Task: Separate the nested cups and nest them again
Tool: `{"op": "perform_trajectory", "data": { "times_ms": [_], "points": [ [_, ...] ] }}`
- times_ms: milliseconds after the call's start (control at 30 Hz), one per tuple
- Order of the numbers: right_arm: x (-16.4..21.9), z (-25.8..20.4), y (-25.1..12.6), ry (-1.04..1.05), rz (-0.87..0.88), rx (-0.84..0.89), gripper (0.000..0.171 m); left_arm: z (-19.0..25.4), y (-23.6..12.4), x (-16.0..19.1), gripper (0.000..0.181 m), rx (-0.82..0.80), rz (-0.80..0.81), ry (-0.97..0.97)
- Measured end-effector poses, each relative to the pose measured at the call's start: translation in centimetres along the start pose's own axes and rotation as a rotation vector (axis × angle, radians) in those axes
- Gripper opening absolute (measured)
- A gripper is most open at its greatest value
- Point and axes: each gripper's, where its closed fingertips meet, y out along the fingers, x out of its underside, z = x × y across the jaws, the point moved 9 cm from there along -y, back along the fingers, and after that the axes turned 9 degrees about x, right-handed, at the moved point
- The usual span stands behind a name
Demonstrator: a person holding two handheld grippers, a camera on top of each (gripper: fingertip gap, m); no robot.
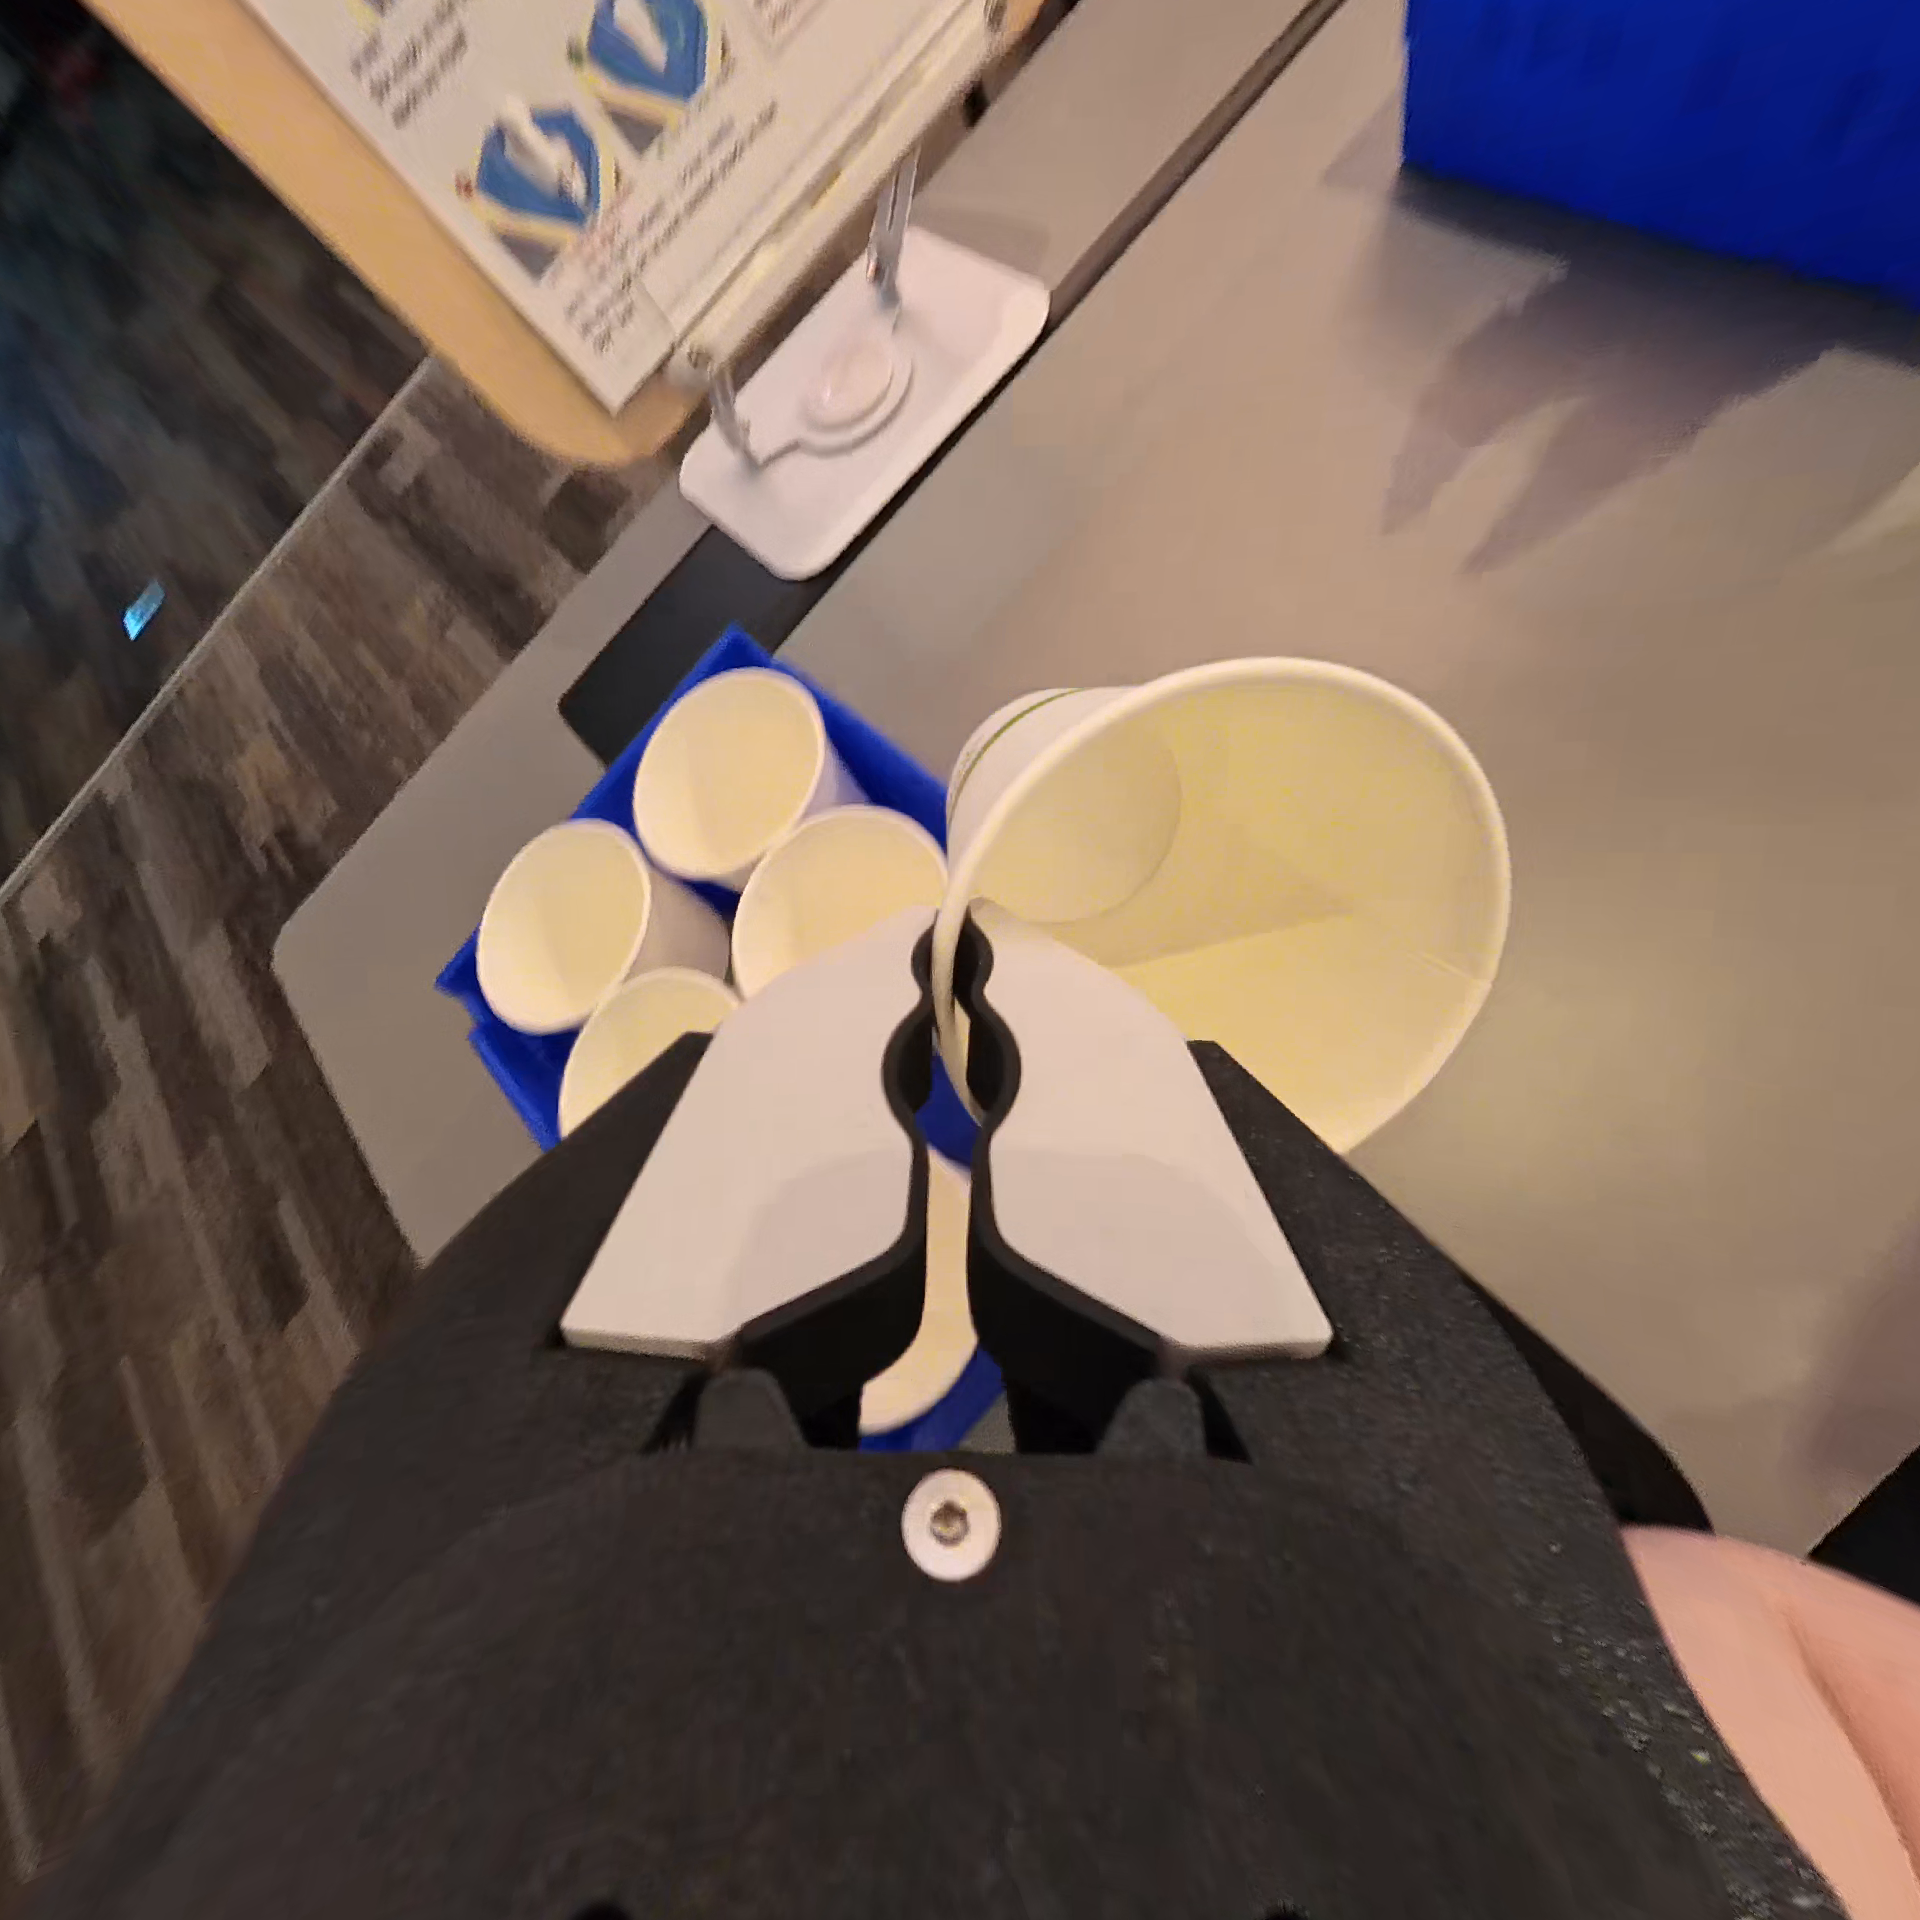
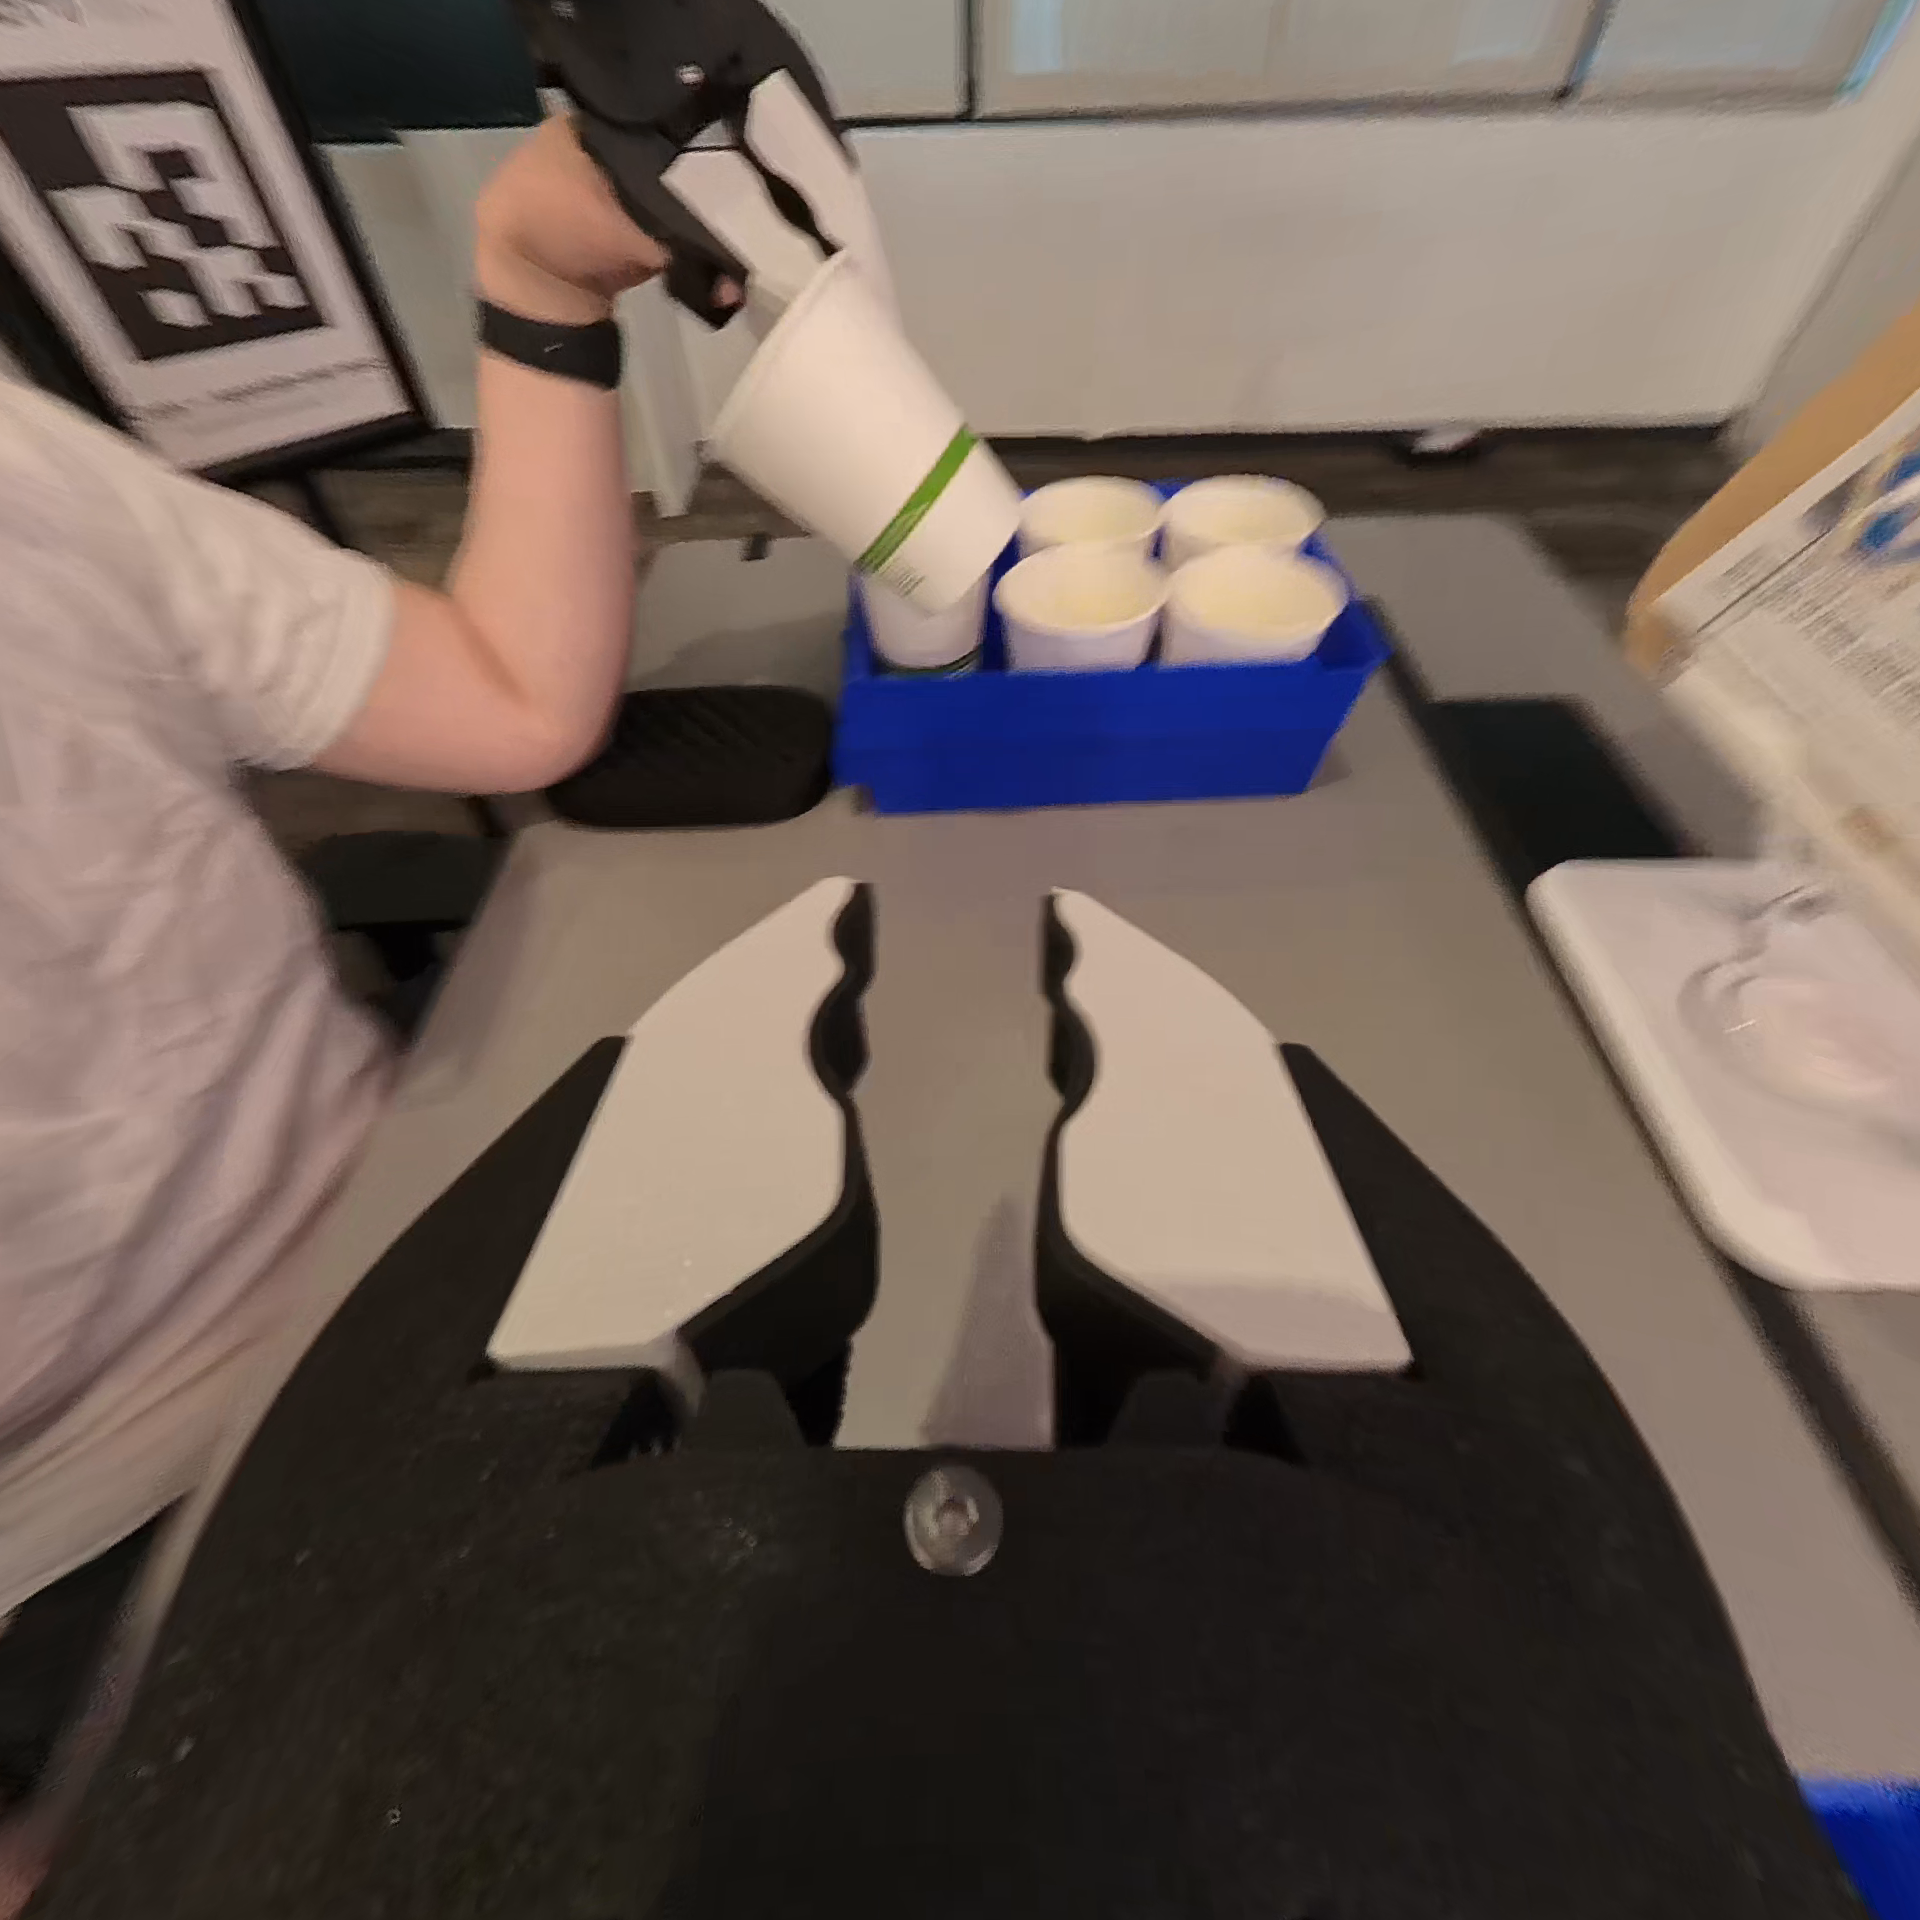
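Note:
My left gripper (image 1: 951, 935) is shut on the rim of a white paper cup (image 1: 1278, 894) with a green band, held tilted above a blue bin (image 1: 883, 753). The right wrist view shows that cup (image 2: 862, 436) hanging from the left gripper (image 2: 821, 223), its base touching or entering another cup (image 2: 925, 629) at the bin's left end. Several more white cups (image 2: 1081, 608) stand upright in the blue bin (image 2: 1091, 727). My right gripper (image 2: 956, 904) is open and empty over the grey table (image 2: 956, 842), well short of the bin.
A white stand base (image 1: 862, 416) holds a tilted printed sheet (image 1: 582, 156) near the table edge; it also shows in the right wrist view (image 2: 1725, 1060). A black pad (image 2: 691, 753) lies left of the bin. A person's arm (image 2: 447, 644) reaches in from the left.

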Motion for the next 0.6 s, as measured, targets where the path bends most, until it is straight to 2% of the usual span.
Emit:
{"op": "perform_trajectory", "data": {
  "times_ms": [100, 167, 367, 600],
  "points": [
    [-1.3, -1.4, 2.6, -0.113, 0.056, 0.097, 0.058, 0.2, 2.1, -2.3, 0.000, 0.130, 0.115, -0.055],
    [-1.8, -2.7, 4.3, -0.204, 0.064, 0.153, 0.070, 0.2, 4.2, -3.6, 0.000, 0.188, 0.149, -0.109],
    [-2.1, -6.4, 8.7, -0.493, 0.034, 0.296, 0.077, 1.1, 10.1, -5.4, 0.000, 0.228, 0.079, -0.156],
    [-0.4, -6.3, 11.7, -0.519, -0.055, 0.333, 0.090, 2.9, 12.8, -6.3, 0.000, 0.327, 0.060, -0.161]
  ]
}}
